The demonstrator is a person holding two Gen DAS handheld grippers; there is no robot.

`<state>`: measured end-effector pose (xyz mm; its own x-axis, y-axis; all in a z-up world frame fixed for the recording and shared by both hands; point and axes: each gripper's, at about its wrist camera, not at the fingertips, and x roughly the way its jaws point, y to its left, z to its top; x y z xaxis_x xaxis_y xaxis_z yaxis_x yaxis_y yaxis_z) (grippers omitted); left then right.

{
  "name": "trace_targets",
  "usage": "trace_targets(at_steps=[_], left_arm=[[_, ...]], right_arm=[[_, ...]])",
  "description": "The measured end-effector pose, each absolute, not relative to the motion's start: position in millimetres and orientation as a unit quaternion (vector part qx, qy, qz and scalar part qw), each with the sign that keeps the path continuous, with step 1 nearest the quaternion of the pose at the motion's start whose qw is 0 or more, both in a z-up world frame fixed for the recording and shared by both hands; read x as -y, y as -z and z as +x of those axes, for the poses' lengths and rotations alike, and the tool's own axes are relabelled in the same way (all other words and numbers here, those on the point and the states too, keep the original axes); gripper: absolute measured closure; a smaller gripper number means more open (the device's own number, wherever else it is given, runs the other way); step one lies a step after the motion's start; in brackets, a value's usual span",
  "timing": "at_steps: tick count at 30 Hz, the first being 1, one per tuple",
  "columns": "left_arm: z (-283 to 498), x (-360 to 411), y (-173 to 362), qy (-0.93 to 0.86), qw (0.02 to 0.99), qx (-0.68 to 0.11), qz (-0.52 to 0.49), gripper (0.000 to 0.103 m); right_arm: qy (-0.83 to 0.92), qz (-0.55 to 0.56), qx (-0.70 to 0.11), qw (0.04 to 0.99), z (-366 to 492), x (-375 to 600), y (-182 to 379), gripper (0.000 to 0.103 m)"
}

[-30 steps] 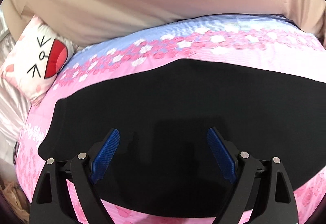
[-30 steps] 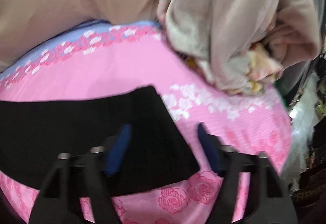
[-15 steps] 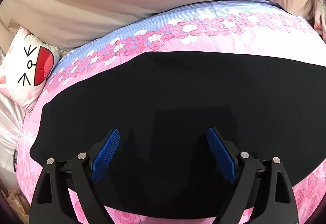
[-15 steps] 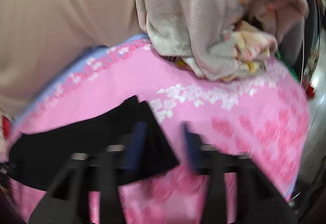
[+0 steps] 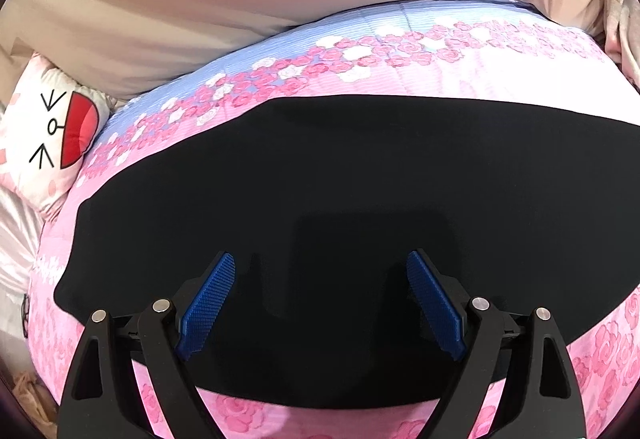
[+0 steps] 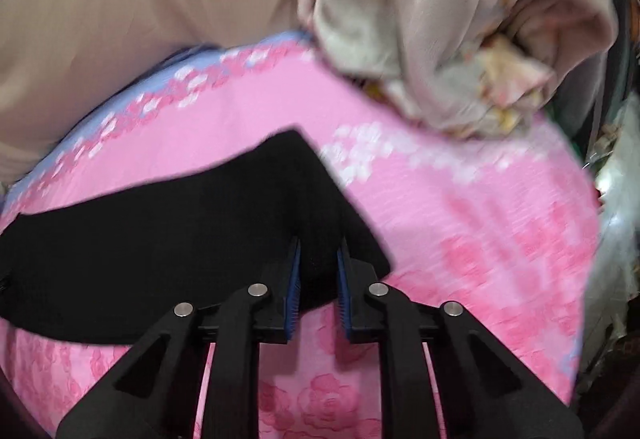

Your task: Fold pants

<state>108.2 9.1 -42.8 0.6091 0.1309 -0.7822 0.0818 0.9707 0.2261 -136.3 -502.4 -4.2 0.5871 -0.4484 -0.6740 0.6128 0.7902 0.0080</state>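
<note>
The right tongs (image 6: pixel 316 271) are closing on the right end of the black pants (image 6: pixel 168 239), a fold of cloth between the blue pads (image 6: pixel 293 287). The left tongs (image 5: pixel 320 303) stand wide apart over the middle of the pants (image 5: pixel 360 179), gripping nothing. The pants lie flat across a pink rose-print bed cover (image 5: pixel 440 75) (a cartoon-face pillow (image 5: pixel 52 131) sits at its left edge, a crumpled beige blanket (image 6: pixel 440 19) at its right).

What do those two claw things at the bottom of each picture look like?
Both are alike. The left gripper and the right gripper each have two matte black plastic arms with triangular cut-outs and round silver pins at the joints. The inner faces of the jaws carry bright blue pads with a fine ribbed texture. No cables, markings, sleeves or hands show in either view.
</note>
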Motion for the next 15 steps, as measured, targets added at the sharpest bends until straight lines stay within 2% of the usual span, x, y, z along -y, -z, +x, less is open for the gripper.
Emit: trace_targets(at_steps=[2,4,6,7,8,9,10,15], left_arm=[[108.3,-11.8,43.3,-0.014,0.889,-0.443,0.115,0.017],[110.7,-12.9,46.1,-0.015,0.887,-0.447,0.115,0.017],[111.6,-13.9,47.6,-0.019,0.886,-0.449,0.115,0.017],[111.5,-14.8,47.1,-0.016,0.886,-0.449,0.112,0.017],[111.1,-15.3,46.5,-0.014,0.887,-0.448,0.109,0.017],[110.5,-15.8,46.0,-0.012,0.888,-0.447,0.108,0.017],[110.3,-15.9,46.0,-0.01,0.889,-0.446,0.107,0.017],[109.9,-15.0,47.4,-0.003,0.888,-0.447,0.106,0.017]], right_arm=[[0.292,0.137,-0.369,0.872,-130.1,514.3,22.2,0.088],[0.286,0.14,-0.357,0.878,-133.5,512.2,16.1,0.083],[0.315,0.139,-0.324,0.881,-148.0,508.1,-0.2,0.066],[0.322,0.15,-0.313,0.881,-155.8,508.1,-5.4,0.063],[0.322,0.165,-0.304,0.881,-161.2,508.6,-7.5,0.047],[0.315,0.194,-0.294,0.881,-168.5,511.1,-6.6,0.024],[0.305,0.212,-0.291,0.881,-170.9,512.8,-3.2,0.018],[0.268,0.278,-0.297,0.874,-159.6,517.6,23.4,0.02]])
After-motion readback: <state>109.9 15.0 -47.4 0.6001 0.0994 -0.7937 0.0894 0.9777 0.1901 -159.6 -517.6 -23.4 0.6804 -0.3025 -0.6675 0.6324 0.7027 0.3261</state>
